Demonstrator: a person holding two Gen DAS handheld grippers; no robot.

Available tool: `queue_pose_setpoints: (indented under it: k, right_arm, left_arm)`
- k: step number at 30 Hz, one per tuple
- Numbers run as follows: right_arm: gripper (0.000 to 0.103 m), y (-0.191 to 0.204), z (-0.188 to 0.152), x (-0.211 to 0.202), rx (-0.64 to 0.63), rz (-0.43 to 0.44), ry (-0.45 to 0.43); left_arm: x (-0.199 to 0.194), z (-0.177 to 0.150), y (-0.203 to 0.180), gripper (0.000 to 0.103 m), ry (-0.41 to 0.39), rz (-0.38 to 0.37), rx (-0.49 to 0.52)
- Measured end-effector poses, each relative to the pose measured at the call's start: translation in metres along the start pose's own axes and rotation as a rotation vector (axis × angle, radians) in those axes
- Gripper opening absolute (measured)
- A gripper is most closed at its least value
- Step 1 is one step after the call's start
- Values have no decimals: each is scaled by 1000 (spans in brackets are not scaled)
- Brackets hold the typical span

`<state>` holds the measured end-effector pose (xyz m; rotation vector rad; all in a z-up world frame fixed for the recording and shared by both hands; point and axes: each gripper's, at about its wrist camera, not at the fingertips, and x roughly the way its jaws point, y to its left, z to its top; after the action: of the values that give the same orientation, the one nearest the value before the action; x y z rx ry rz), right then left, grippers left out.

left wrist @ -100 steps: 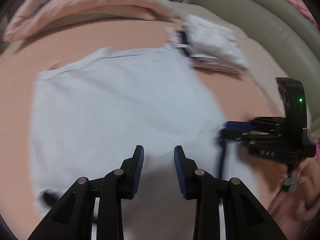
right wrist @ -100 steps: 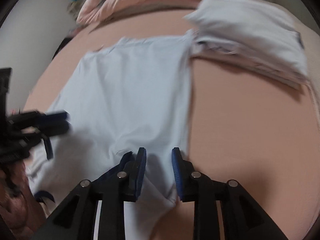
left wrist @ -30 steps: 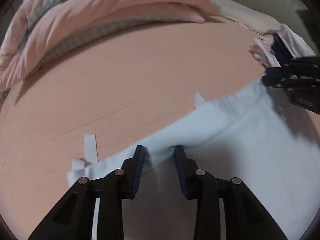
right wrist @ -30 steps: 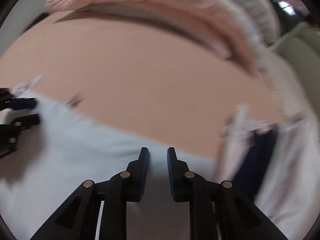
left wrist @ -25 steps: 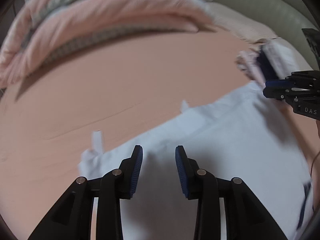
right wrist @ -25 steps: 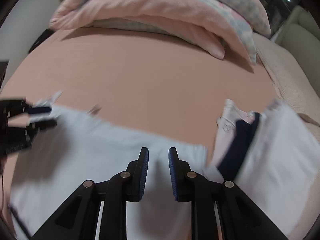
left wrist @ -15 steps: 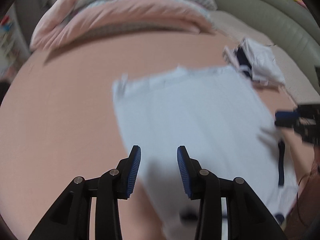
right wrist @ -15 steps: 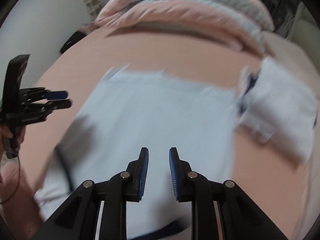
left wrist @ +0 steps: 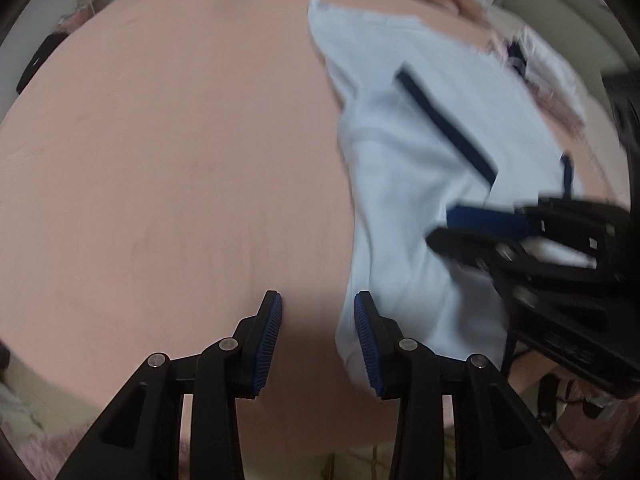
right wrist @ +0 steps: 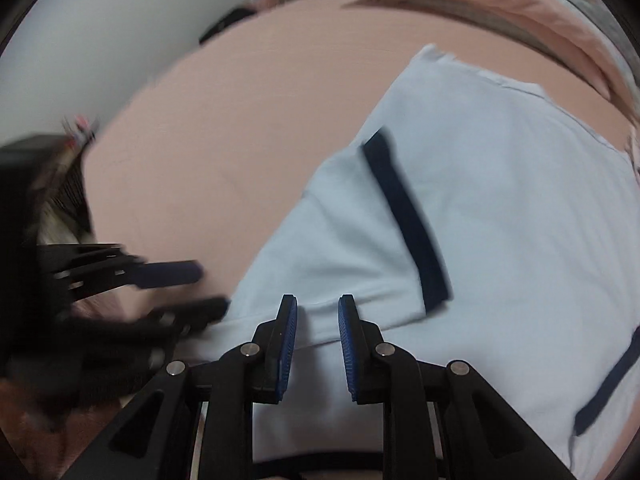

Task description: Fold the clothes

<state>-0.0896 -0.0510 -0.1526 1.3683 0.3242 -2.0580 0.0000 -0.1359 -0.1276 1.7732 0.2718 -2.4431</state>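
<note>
A pale blue shirt with navy-trimmed sleeves lies spread flat on the peach bed sheet. The left gripper stands with jaws wide apart and empty, over bare sheet just beside the shirt's left edge; its right pad overlaps that edge in view. The right gripper hovers above the shirt's near portion, close to a folded-in sleeve, fingers parted with nothing between them. A pink duvet lies beyond.
</note>
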Motion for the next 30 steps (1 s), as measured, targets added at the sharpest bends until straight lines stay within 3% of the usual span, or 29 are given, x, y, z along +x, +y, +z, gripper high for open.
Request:
queue_pose_setpoints:
  k: [3, 6, 8, 10, 12, 14, 16, 20, 24, 26, 27, 30]
  right_arm:
    - [20, 9, -2, 6, 10, -17, 8]
    - [20, -4, 0, 2, 71, -12, 25]
    - [20, -7, 1, -4, 87, -17, 15]
    - [21, -2, -1, -14, 91, 31, -10]
    - [21, 5, -7, -17, 77, 68, -9]
    - [21, 9, -14, -5, 40, 6, 56]
    - [21, 7, -23, -7, 38, -2, 81]
    - [21, -2, -40, -25, 55, 27, 92]
    - [21, -10, -38, -38, 111, 33, 9]
    - [26, -10, -40, -34, 125, 60, 8]
    - [33, -9, -46, -30, 117, 68, 22]
    - [33, -7, -63, -25, 106, 91, 56]
  left_arm:
    - [-10, -12, -16, 35, -30, 41, 100]
    - [-20, -16, -16, 35, -53, -9, 122]
    - [-28, -11, -12, 35, -99, -61, 92]
    - [-37, -4, -7, 35, -156, -119, 48]
    - [-27, 3, -10, 35, -128, -127, 56]
    - [-10, 3, -19, 35, -55, -97, 89]
    - [-2, -5, -27, 35, -17, -99, 117]
    - [-10, -12, -30, 35, -64, -134, 124]
    - [-11, 4, -29, 35, -112, -188, 61]
    - [2, 5, -42, 35, -54, -130, 111]
    - [3, 4, -48, 35, -45, -107, 130]
    - [-20, 1, -56, 35, -101, -113, 123]
